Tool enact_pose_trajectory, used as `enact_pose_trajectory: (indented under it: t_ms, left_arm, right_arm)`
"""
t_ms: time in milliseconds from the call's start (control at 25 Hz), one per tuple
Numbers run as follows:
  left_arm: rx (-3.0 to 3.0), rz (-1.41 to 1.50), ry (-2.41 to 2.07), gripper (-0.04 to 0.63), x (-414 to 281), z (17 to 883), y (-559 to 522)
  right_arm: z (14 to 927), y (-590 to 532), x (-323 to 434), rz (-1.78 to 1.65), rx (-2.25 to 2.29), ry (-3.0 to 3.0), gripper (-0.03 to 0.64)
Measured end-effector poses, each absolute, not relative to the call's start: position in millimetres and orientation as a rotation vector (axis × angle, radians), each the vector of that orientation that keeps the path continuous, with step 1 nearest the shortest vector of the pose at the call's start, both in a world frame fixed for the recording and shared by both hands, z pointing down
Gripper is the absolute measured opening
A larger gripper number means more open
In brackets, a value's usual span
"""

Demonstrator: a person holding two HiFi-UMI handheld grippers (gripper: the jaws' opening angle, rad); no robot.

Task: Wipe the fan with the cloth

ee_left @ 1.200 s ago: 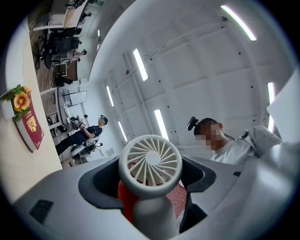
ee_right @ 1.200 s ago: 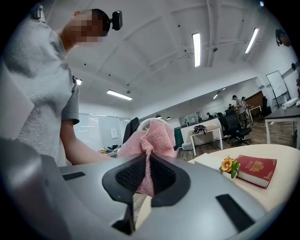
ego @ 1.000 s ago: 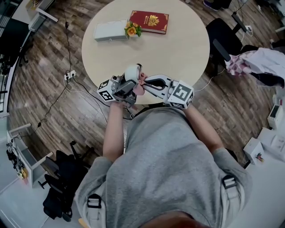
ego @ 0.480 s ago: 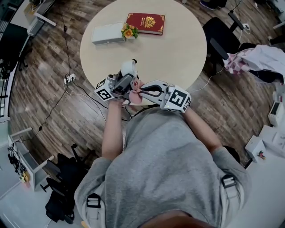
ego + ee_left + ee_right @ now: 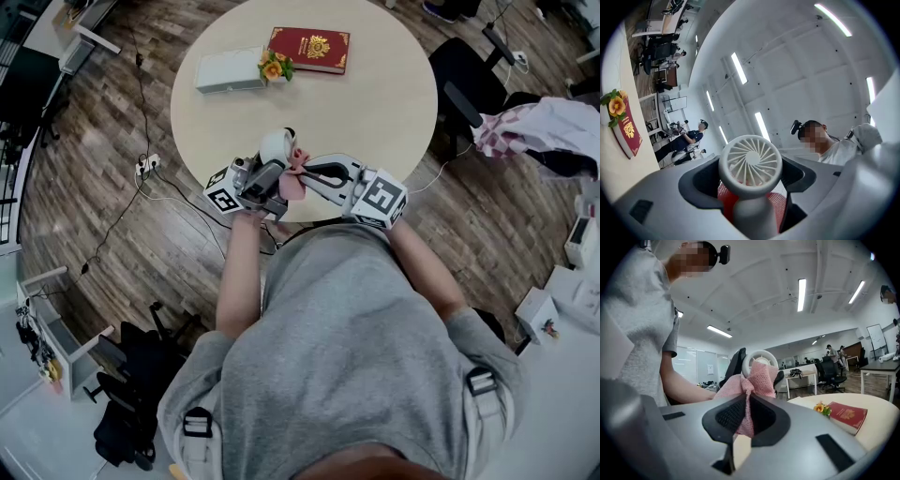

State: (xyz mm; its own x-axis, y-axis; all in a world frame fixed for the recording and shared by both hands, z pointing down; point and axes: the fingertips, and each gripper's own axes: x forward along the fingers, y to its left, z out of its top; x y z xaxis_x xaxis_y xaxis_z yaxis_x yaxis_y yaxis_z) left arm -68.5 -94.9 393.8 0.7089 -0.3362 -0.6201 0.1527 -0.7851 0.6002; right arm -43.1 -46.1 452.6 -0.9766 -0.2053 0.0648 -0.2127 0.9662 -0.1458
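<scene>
Round table (image 5: 375, 103), book (image 5: 310, 49), left gripper (image 5: 749, 204) clamps fan (image 5: 750, 161), right gripper (image 5: 746, 416) pinches cloth (image 5: 757, 378), seemingly touching

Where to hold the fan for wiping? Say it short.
The fan by its stem, from below, as the left gripper holds it: the stem is narrow, leaving the round head free for the cloth.

At table (image 5: 384, 103) near edge: fan (image 5: 275, 146) L of cloth (image 5: 294, 178); far side: book (image 5: 310, 49) R of box (image 5: 228, 69).
</scene>
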Motion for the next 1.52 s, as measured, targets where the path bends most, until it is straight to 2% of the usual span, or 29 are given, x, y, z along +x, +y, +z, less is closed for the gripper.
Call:
enact_pose_trajectory:
  t_ms: [360, 600, 920, 1120, 1520]
  left_arm:
    - [2.264, -1.052, -0.255, 0.374, -86.2, 388.3, -114.8]
    - [2.315, -0.919, -0.503, 0.374, -82.0, 396.5, -133.7]
    - [2.318, -0.786, -0.573, 0.374, -73.4, 416.0, -138.0]
    - [2.291, -0.791, -0.578, 0.374, -76.0, 422.9, -139.6]
    - [2.231, -0.884, -0.565, 0.374, -83.3, 426.9, -148.9]
  right_arm:
    - [469.2, -35.3, -49.4, 0.287, 0.270, -3.039, 0.028]
    - [454.2, -37.8, -55.4, 0.222, 0.279, -3.066, 0.028]
    - [438.2, -57.7, -64.2, 0.178, 0.386, -3.095, 0.028]
    - [439.5, -63.3, -67.2, 0.111, 0.404, -3.094, 0.028]
    - [455.2, -44.3, -81.4, 0.216, 0.258, -3.072, 0.028]
